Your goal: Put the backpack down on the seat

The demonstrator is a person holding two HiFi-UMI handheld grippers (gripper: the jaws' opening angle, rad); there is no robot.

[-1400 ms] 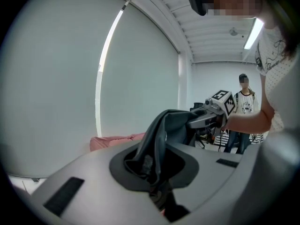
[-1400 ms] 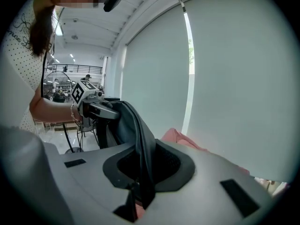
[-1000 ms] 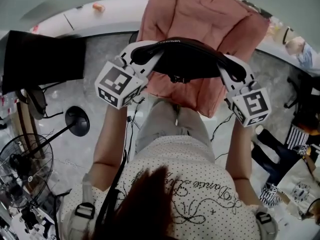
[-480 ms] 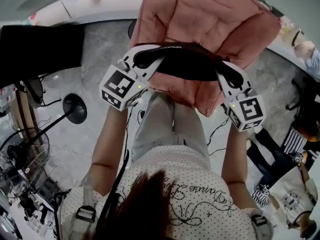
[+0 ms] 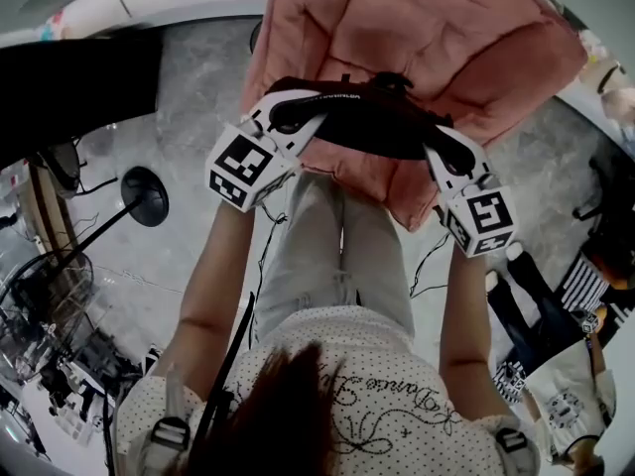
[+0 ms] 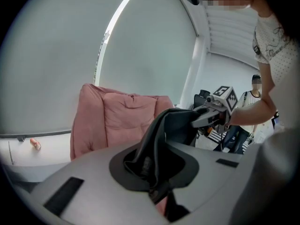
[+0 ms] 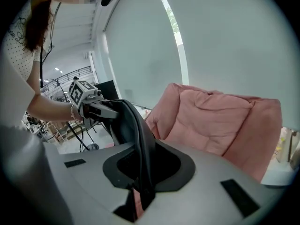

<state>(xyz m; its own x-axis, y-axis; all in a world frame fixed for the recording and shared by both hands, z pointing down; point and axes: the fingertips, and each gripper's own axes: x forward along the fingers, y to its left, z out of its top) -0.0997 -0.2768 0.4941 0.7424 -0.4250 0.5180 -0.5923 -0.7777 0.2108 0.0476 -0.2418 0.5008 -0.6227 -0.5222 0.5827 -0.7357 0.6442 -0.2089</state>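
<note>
Only their own views show left gripper (image 6: 158, 191) and right gripper (image 7: 142, 191) jaws pinching the black fabric backpack (image 5: 372, 127). Overhead, it spans them over the pink padded seat (image 5: 427, 38)

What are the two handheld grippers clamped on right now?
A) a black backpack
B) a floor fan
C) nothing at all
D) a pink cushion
A: the left gripper and the right gripper each pinch one end of the black backpack, while the pink seat beyond it is not gripped.
</note>
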